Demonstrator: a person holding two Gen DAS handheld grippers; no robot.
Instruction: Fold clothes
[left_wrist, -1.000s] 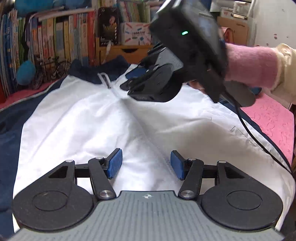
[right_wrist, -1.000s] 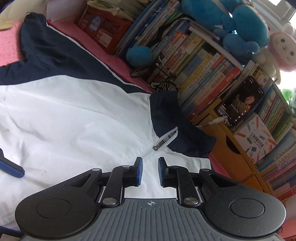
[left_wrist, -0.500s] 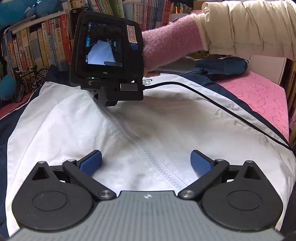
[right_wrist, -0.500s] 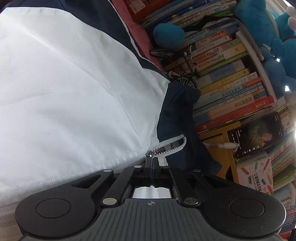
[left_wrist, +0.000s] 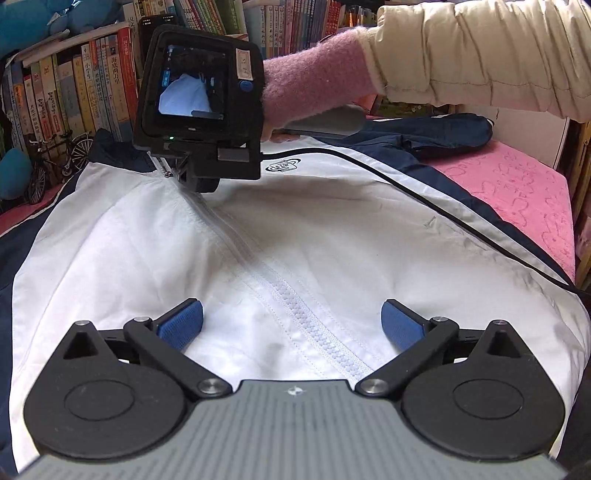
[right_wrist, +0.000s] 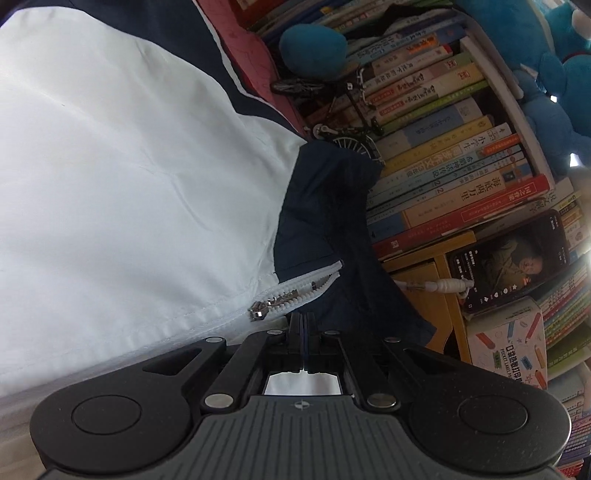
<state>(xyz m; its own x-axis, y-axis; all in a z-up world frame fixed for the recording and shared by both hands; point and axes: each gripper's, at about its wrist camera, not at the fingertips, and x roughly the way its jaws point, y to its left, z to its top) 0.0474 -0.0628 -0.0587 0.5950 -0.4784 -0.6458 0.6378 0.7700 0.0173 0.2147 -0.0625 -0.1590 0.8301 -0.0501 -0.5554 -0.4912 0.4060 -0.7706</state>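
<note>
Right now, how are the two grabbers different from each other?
The left gripper has its blue pads spread wide apart, while the right gripper is squeezed shut. The left one sits low over the jacket by its zipper, near the bottom; the right one is up by the dark collar, beside the zipper pull. Both are black with grey bodies.

a home bedroom or study: crammed bookshelf (right_wrist: 454, 147), blue plush toys (right_wrist: 546, 74), model bicycle (right_wrist: 343, 129), pink mat (left_wrist: 517, 192).
</note>
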